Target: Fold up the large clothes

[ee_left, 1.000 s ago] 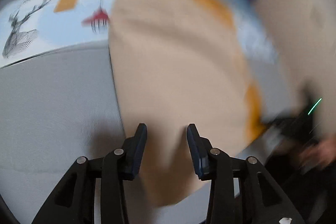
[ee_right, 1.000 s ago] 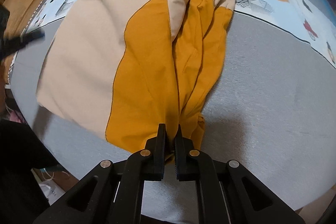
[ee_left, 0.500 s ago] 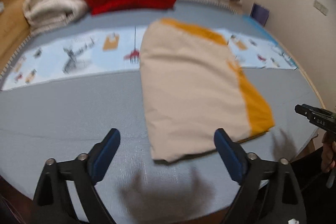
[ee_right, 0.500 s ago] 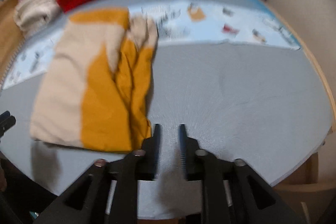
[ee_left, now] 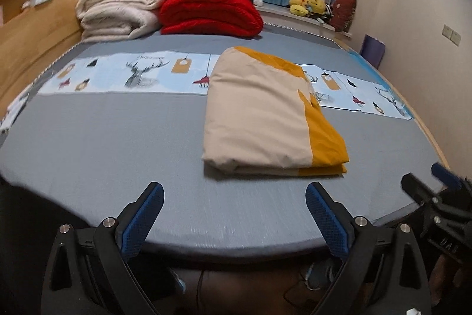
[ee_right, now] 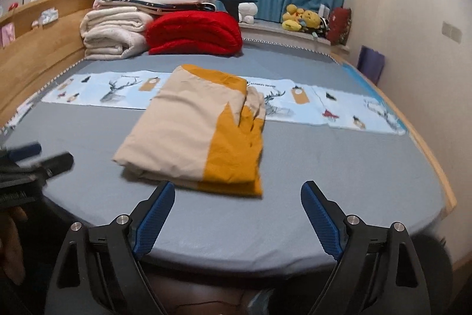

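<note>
A beige and mustard-yellow garment [ee_left: 256, 108] [ee_right: 183, 132] lies folded into a thick rectangle on the grey bed [ee_left: 103, 138] [ee_right: 339, 167], partly over a pale blue printed strip. My left gripper [ee_left: 234, 188] hovers above the bed's near edge, short of the garment; its jaws are opening wide and hold nothing. My right gripper [ee_right: 238, 185] is likewise back from the garment's near yellow corner, jaws opening, nothing between them. Each gripper shows at the edge of the other's view: the right gripper [ee_left: 436, 182] and the left gripper [ee_right: 38, 158].
Folded cream blankets [ee_left: 118, 11] and a red blanket [ee_left: 209, 14] are stacked at the far end of the bed, with more linen on top. A wooden headboard [ee_left: 29, 43] runs along the left. Plush toys [ee_left: 306, 3] sit on a ledge before blue curtains. A wall bounds the right.
Both grippers let go of the garment, opened wide and drew back and up from it. The garment now lies flat and folded on the bed.
</note>
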Action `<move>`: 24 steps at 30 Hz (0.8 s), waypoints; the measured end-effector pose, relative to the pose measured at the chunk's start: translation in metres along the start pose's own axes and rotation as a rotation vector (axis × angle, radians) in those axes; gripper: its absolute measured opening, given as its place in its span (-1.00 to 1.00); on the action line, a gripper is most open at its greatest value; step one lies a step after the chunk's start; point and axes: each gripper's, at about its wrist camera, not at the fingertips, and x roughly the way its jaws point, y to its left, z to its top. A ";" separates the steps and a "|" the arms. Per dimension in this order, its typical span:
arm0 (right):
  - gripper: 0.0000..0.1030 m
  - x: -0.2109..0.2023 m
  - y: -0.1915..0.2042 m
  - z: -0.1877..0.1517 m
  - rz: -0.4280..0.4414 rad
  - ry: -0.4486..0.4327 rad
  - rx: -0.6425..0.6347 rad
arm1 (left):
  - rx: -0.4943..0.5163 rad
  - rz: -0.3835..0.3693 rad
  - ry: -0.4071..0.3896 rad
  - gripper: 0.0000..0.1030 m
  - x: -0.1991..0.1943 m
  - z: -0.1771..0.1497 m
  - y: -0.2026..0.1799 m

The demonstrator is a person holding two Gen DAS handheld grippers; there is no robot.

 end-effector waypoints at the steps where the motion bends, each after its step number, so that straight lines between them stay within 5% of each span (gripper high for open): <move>1: 0.75 -0.003 0.003 -0.004 0.010 0.008 0.020 | -0.002 0.000 0.002 0.86 -0.001 -0.002 -0.001; 24: 0.77 0.028 0.003 -0.005 0.016 0.038 0.075 | 0.101 -0.019 0.004 0.86 0.013 -0.004 -0.022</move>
